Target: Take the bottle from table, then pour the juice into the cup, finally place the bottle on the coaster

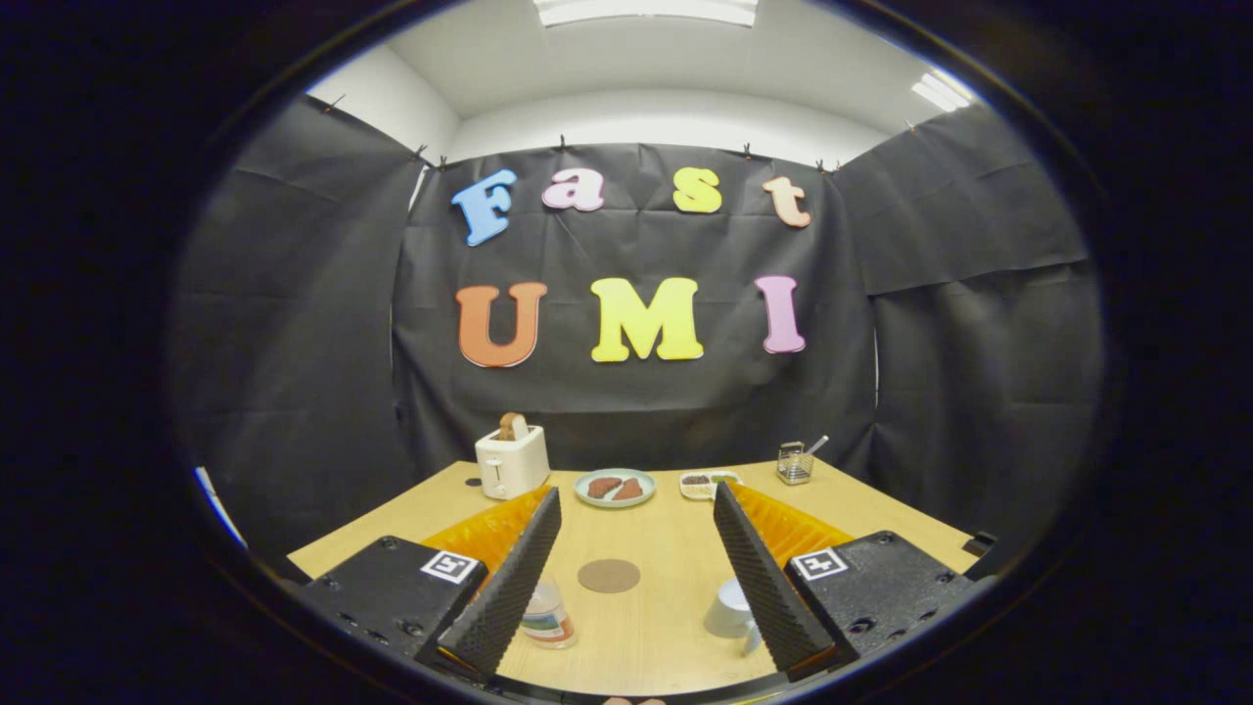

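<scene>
Three things mattered to the task, and all lay low on the wooden worktop (675, 627) near the gripper (636, 568), whose fingers stood spread wide and held nothing. The bottle (546, 617) stood upright just inside the left finger, partly hidden behind it, while the cup (729, 609) sat just inside the right finger, also partly covered. The round brown coaster (608, 575) lay between the fingers, a little beyond both bottle and cup, and bare. Well beyond these, near the booth's black wall, stood a white toaster (511, 460) with a slice in its slot, a plate (615, 487) of food, a small tray (709, 483) beside it and a wire basket (795, 464). By the look of things the task was at its first step: the bottle was untouched and not yet taken. The next move seemed to call for shifting the gripper leftward and lower so the bottle's body came to sit squarely between the fingers before they closed. Whether the bottle was capped could not be told. The cup stood near enough that a careless swing might knock it.
</scene>
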Demonstrator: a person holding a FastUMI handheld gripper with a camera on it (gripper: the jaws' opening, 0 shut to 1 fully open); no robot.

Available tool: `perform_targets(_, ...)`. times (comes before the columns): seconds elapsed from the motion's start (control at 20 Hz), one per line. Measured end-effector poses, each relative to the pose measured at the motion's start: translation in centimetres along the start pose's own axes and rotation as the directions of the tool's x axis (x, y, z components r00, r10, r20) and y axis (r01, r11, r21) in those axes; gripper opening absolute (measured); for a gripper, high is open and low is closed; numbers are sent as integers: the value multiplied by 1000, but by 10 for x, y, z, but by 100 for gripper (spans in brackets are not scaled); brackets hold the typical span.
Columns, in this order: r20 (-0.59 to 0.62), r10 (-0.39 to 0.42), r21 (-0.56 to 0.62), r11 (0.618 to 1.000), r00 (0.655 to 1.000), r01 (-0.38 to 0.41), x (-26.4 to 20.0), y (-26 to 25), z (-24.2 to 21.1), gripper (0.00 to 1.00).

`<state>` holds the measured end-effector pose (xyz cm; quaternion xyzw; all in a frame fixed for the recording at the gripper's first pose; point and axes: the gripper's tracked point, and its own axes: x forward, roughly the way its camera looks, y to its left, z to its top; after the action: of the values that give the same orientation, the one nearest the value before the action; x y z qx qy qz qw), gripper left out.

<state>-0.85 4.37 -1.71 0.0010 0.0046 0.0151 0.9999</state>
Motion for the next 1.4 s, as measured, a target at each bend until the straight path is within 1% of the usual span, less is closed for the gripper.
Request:
perform_targets(0.1,4,7,3,1000,1000,-7,-1,3,1,100)
perform_targets(0.2,-19,35,7,999,999,-35,-4,13,-10,100)
perform_targets(0.3,-12,50,-7,999,999,-50,-4,19,-10,100)
perform_targets(0.4,-12,53,-9,999,999,-53,-1,21,-18,100)
perform_targets(0.6,-10,76,-14,997,997,-76,8,37,-43,100)
perform_targets(0.75,-58,82,-20,996,995,-84,22,45,-86,100)
perform_targets(0.95,-69,85,-28,996,994,-87,41,53,-122,100)
perform_targets(1.2,-22,131,-29,991,991,-132,50,72,-141,100)
perform_targets(1.4,-19,158,-24,987,987,-159,54,88,-157,100)
